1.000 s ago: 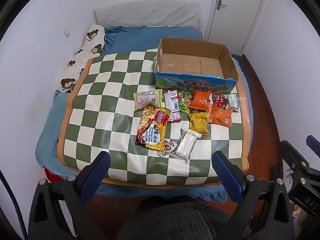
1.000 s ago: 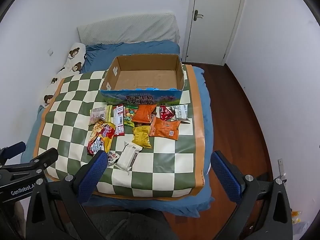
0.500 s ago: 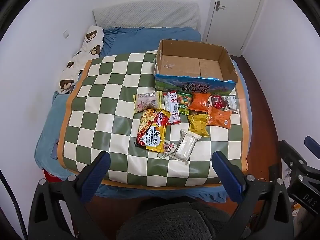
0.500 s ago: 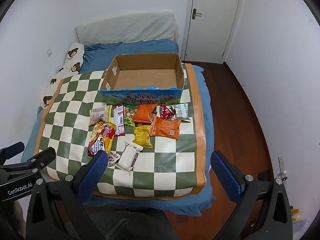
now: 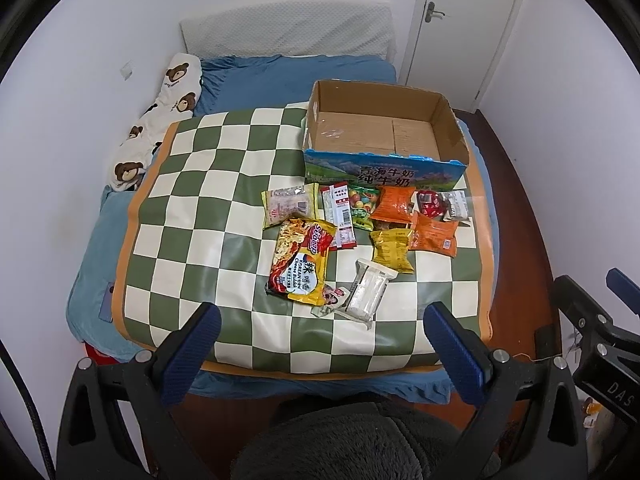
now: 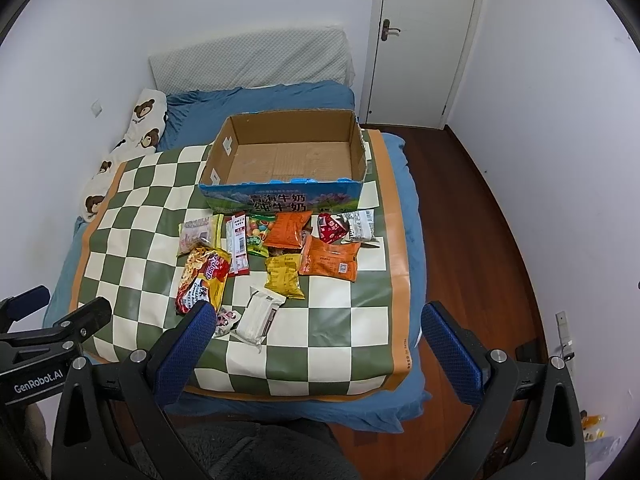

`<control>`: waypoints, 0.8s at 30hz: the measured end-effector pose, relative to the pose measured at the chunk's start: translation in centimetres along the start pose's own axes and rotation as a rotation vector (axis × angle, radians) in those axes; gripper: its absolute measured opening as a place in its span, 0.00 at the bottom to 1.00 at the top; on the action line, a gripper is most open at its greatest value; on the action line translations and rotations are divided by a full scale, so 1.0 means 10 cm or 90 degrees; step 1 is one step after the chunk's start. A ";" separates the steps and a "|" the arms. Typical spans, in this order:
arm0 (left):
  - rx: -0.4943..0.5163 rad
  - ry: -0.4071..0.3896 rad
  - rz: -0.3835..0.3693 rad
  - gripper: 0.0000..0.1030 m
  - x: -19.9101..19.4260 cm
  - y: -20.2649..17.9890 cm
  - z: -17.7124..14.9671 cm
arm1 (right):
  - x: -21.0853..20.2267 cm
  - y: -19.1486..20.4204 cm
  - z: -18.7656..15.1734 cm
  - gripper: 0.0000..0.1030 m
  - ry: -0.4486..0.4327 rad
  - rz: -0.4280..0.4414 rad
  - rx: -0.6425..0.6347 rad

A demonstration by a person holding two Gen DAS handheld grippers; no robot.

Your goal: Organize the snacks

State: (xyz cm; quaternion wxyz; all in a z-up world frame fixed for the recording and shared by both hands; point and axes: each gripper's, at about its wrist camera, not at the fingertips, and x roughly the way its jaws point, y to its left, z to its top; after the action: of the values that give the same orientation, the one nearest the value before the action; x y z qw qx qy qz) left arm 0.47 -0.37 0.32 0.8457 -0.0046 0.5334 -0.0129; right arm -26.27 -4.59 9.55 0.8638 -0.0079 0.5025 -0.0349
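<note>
An empty cardboard box (image 5: pixel 384 136) (image 6: pixel 288 160) with a blue printed front stands on a green-and-cream checkered mat (image 5: pixel 208 216) (image 6: pixel 132 220) on the bed. In front of it lie several snack packets: a noodle pack (image 5: pixel 302 266) (image 6: pixel 202 280), a white packet (image 5: pixel 368 290) (image 6: pixel 260 312), a yellow bag (image 5: pixel 390 250) (image 6: pixel 284 276), orange bags (image 5: pixel 434 234) (image 6: pixel 330 260) and a red-white stick pack (image 5: pixel 340 214). My left gripper (image 5: pixel 324 332) is open, held back at the bed's near edge, nothing between its fingers. My right gripper (image 6: pixel 316 332) is open too, its left fingertip (image 6: pixel 192 332) covering the noodle pack's lower corner.
The bed (image 5: pixel 296 72) has blue sheets, a grey headboard cushion (image 5: pixel 288 32) and a bear-print pillow (image 5: pixel 160 120) at the left. A white door (image 6: pixel 424 36) and wooden floor (image 6: pixel 472 240) lie to the right. A dark fleecy garment (image 5: pixel 360 440) fills the bottom.
Both views have drawn slightly back and up, so the mat and snacks sit a little higher and smaller. Nothing on the mat has moved; both grippers stay open.
</note>
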 end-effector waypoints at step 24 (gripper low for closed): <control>-0.002 0.000 -0.003 1.00 -0.04 -0.02 0.02 | -0.05 0.00 0.00 1.00 -0.002 0.003 0.004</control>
State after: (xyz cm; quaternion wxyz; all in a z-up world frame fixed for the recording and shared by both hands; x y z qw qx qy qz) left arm 0.48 -0.54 0.79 0.8458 -0.0073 0.5332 -0.0139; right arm -26.50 -4.57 9.98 0.8649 -0.0041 0.5008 -0.0347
